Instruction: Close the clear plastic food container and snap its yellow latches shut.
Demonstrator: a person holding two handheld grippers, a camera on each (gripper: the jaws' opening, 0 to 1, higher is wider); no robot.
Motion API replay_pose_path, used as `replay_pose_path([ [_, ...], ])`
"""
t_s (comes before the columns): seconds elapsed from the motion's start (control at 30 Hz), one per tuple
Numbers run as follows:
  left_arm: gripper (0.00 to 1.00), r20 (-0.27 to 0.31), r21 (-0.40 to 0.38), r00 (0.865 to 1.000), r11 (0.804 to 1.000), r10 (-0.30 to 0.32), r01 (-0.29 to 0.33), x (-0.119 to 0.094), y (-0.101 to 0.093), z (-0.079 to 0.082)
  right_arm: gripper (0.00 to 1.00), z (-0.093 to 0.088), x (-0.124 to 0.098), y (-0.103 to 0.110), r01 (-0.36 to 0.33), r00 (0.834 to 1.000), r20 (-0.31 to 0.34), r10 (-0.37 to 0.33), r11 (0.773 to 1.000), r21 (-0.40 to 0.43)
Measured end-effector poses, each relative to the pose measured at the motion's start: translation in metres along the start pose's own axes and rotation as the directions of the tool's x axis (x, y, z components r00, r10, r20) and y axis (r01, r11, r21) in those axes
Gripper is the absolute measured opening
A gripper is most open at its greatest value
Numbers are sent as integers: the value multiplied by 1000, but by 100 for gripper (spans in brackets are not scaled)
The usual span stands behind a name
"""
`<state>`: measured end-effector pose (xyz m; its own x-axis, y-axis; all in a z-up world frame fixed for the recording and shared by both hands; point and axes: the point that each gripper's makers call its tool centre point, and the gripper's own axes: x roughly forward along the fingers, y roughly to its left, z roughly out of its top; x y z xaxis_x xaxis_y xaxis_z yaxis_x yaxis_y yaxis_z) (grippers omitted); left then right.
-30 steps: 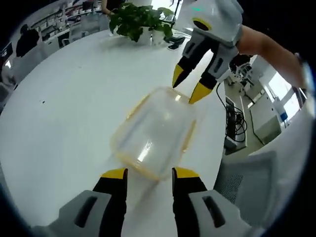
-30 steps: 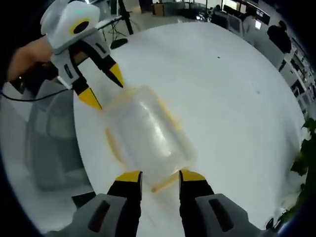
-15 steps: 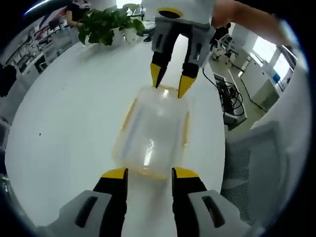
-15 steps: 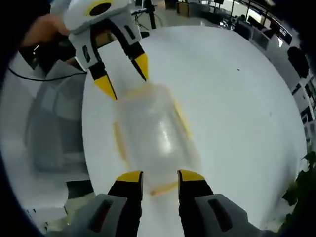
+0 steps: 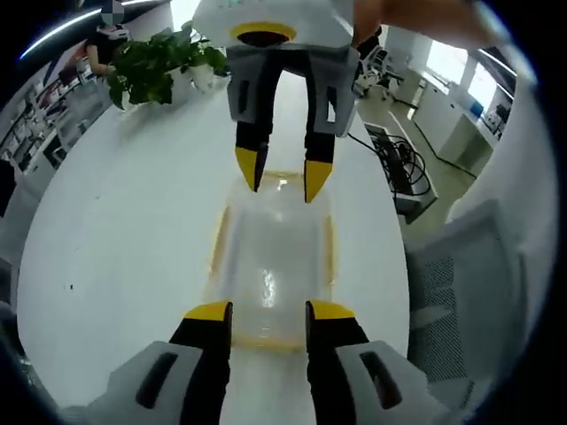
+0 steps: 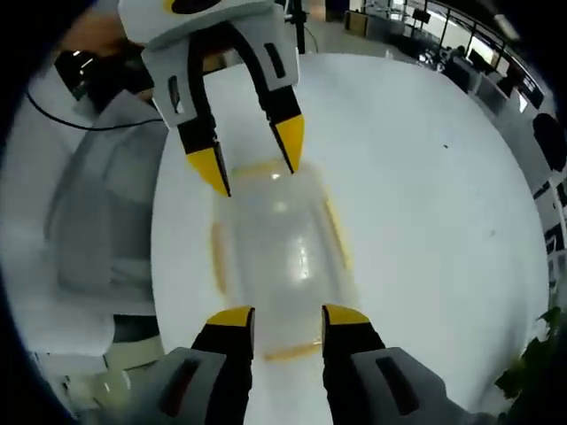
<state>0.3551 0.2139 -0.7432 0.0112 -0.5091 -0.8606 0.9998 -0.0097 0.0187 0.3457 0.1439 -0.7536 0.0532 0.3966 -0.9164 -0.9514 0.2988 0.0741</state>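
While no writing reads, container on table, left claw wide, right claw wide

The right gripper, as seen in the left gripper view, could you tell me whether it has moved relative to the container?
Yes. The right gripper swung from the container's far corner to its far end.

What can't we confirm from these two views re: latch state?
- Left gripper view: container near-end latch hidden between the left tool tips.
- Right gripper view: near-end latch partly behind the right tool.
- Side latches: blurred yellow strips; snapped or loose unreadable.
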Motion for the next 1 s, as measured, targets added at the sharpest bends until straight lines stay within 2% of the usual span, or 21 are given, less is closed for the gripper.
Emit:
replay_pose_path([
  [0.13,32,24,-7,1000,1000,-10,10,3,0,7,29,4,2,0,-6,1000,9,6,1000,-11],
  [0.43,32,37,-5,999,1000,-22,22,12,-4,18,28,16,7,-1,-8,999,46,9,1000,-9],
  [0.73,32,52,-26,999,1000,-15,17,16,-4,23,28,23,8,-8,-8,997,71,9,1000,-1],
  [1.0,32,73,-55,997,998,-24,28,22,-13,28,28,31,7,-16,-3,996,90,4,1000,-8],
])
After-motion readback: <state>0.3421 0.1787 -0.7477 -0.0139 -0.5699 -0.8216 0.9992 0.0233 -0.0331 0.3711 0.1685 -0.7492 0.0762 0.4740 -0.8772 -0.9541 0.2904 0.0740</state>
